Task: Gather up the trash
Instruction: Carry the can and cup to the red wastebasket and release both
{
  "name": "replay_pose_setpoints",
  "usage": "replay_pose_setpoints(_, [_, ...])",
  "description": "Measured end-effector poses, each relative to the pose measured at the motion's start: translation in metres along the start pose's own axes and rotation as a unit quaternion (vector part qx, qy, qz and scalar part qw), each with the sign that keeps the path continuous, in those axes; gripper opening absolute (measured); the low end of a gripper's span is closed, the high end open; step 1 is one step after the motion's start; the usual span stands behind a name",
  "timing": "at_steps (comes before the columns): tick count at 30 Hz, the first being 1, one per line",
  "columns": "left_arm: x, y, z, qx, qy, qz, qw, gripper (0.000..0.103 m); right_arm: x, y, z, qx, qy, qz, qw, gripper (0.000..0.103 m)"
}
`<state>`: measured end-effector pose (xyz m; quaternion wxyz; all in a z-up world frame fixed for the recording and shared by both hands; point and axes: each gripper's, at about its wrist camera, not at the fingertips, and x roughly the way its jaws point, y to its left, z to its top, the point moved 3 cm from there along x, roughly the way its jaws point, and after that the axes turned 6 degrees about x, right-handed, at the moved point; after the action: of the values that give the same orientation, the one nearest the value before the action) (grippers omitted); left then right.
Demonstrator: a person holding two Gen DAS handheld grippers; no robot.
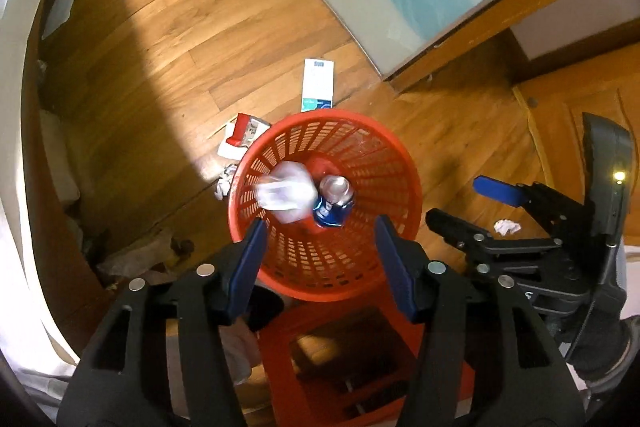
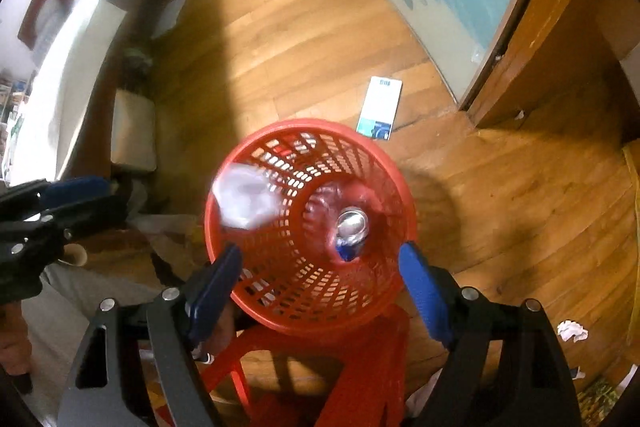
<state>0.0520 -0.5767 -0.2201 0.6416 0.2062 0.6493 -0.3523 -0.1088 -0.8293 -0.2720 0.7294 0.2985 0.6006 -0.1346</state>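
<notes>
I hold my left gripper [image 1: 320,231] over the red basket [image 1: 384,155], its blue pads spread wide with nothing between them. My right gripper [image 2: 320,267] hangs above the same basket, jaws equally wide apart and empty. Inside the basket, a blurred white plastic wad [image 1: 286,193] sits toward nine o'clock, touching a blue can [image 1: 334,201] near the middle. On the wooden floor [image 1: 180,27], a white carton [image 1: 318,85] lies at twelve o'clock from the basket, a red-and-white packet [image 1: 244,137] at ten, crumpled paper [image 1: 225,183] just beside the rim at nine, and another paper ball [image 1: 507,227] at three.
</notes>
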Motion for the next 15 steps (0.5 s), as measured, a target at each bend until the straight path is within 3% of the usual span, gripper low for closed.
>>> replay_pose_setpoints(4, [-0.017,-0.002,-0.002,-0.011,-0.025,-0.006,0.9996,0.056,-0.020,0.006,0.010,-0.001,-0.022,0.006,1.000,0.080])
replay_pose_setpoints(9, [-0.064,0.014,-0.006,-0.052,-0.117,-0.030,0.9913,0.056,-0.054,0.027,0.022,-0.011,-0.057,0.024,0.998,0.080])
replay_pose_setpoints(13, [-0.140,0.042,-0.024,-0.079,-0.235,-0.019,0.9687,0.056,-0.089,0.064,0.034,-0.049,-0.103,0.036,0.993,0.080])
replay_pose_setpoints(15, [-0.180,0.063,-0.039,-0.094,-0.287,0.001,0.9531,0.056,-0.104,0.092,0.037,-0.073,-0.122,0.044,0.989,0.082])
